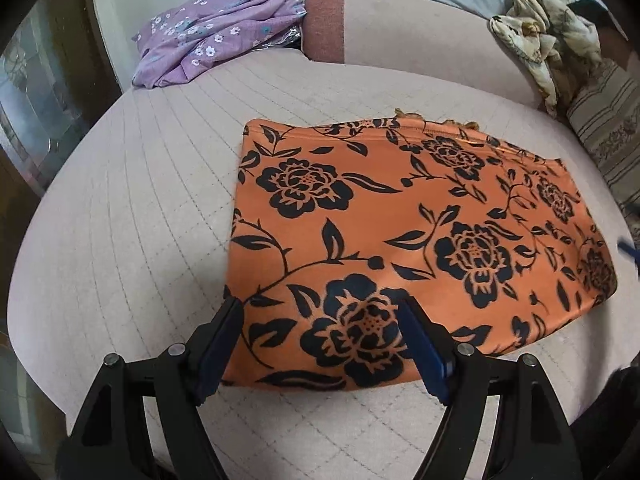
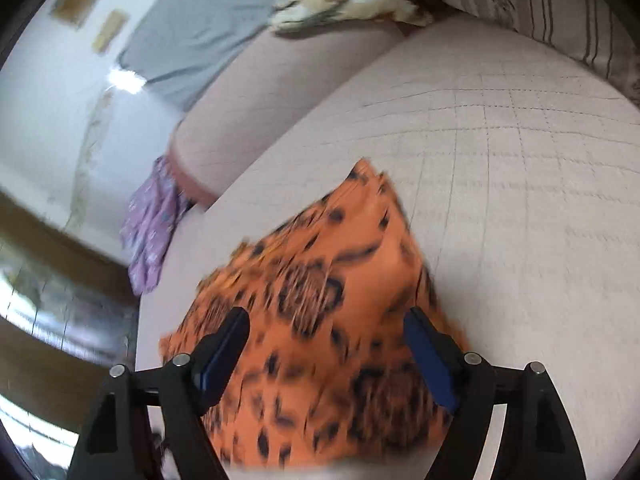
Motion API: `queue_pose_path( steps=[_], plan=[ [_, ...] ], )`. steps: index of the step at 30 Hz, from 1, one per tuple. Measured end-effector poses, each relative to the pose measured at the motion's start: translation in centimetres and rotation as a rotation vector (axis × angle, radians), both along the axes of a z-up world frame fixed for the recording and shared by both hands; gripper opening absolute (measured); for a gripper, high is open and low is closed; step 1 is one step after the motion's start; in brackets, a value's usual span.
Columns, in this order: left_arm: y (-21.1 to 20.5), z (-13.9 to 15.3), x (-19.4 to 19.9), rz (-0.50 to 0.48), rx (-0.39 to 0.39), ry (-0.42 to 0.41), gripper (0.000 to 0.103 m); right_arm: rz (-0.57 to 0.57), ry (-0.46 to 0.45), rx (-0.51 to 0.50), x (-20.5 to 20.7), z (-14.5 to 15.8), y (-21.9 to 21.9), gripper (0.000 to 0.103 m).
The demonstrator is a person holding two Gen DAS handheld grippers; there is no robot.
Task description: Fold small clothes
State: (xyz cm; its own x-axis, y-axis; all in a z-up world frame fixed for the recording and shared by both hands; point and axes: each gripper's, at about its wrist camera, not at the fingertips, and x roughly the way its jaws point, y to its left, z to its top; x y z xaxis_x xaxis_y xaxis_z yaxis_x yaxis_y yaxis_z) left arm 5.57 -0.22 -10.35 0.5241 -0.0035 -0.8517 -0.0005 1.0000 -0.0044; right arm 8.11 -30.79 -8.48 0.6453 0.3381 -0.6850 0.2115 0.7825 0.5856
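Note:
An orange garment with black flowers [image 1: 400, 236] lies flat as a folded rectangle on the pale quilted sofa seat [image 1: 140, 220]. My left gripper [image 1: 320, 308] is open, its blue-padded fingers [image 1: 218, 348] straddling the garment's near left corner just above it. In the right wrist view the same garment [image 2: 320, 320] shows blurred, and my right gripper [image 2: 326, 318] is open over its near end. A blue blur of the right gripper [image 1: 628, 250] shows at the garment's right edge in the left wrist view.
A purple flowered cloth [image 1: 216, 36] is heaped at the seat's back left by the sofa backrest [image 1: 400, 28]. A crumpled beige cloth [image 1: 548, 40] and a striped cushion [image 1: 608, 128] lie at the back right. A grey sheet [image 2: 200, 28] hangs behind.

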Motion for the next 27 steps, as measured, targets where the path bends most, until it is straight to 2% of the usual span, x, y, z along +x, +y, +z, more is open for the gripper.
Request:
queue_pose_path(
  steps=[3, 5, 8, 11, 18, 21, 22, 23, 24, 25, 27],
  plan=[
    [-0.5, 0.3, -0.5, -0.015, 0.003, -0.005, 0.08, 0.008, 0.024, 0.03, -3.9, -0.7, 0.5, 0.083],
    [-0.7, 0.5, -1.0, -0.023, -0.003, -0.014, 0.08, -0.006, 0.053, 0.069, -6.8, -2.1, 0.9, 0.083],
    [-0.9, 0.5, -1.3, -0.024, -0.008, -0.009, 0.08, -0.03, 0.124, 0.104, -8.7, -4.7, 0.6, 0.083],
    [-1.0, 0.5, -1.6, -0.024, -0.006, -0.01, 0.08, -0.08, 0.111, 0.173, -9.4, -5.5, -0.9, 0.083],
    [-0.8, 0.4, -1.5, -0.008, -0.005, -0.004, 0.08, -0.177, 0.088, 0.252, -7.3, -6.1, -3.4, 0.083],
    [-1.1, 0.2, -1.2, -0.016, -0.003, -0.005, 0.08, -0.219, 0.083, 0.32, -6.7, -6.8, -4.5, 0.084],
    [-1.3, 0.0, -1.0, -0.021, 0.003, -0.001, 0.08, -0.231, 0.074, 0.34, -6.5, -6.9, -4.9, 0.079],
    [-1.5, -0.2, -0.8, -0.022, 0.008, 0.003, 0.08, -0.226, 0.063, 0.336, -6.0, -6.8, -4.9, 0.05],
    [-1.8, -0.5, -0.5, -0.031, 0.018, 0.013, 0.08, -0.215, 0.06, 0.325, -5.5, -6.8, -4.7, 0.026],
    [-2.0, -0.6, -0.4, -0.037, 0.025, 0.018, 0.08, -0.202, 0.077, 0.298, -4.9, -6.8, -4.5, 0.008],
    [-2.3, -0.4, -0.3, -0.042, 0.035, 0.0, 0.08, -0.188, 0.069, 0.222, -4.6, -5.9, -4.0, 0.008]
  ],
)
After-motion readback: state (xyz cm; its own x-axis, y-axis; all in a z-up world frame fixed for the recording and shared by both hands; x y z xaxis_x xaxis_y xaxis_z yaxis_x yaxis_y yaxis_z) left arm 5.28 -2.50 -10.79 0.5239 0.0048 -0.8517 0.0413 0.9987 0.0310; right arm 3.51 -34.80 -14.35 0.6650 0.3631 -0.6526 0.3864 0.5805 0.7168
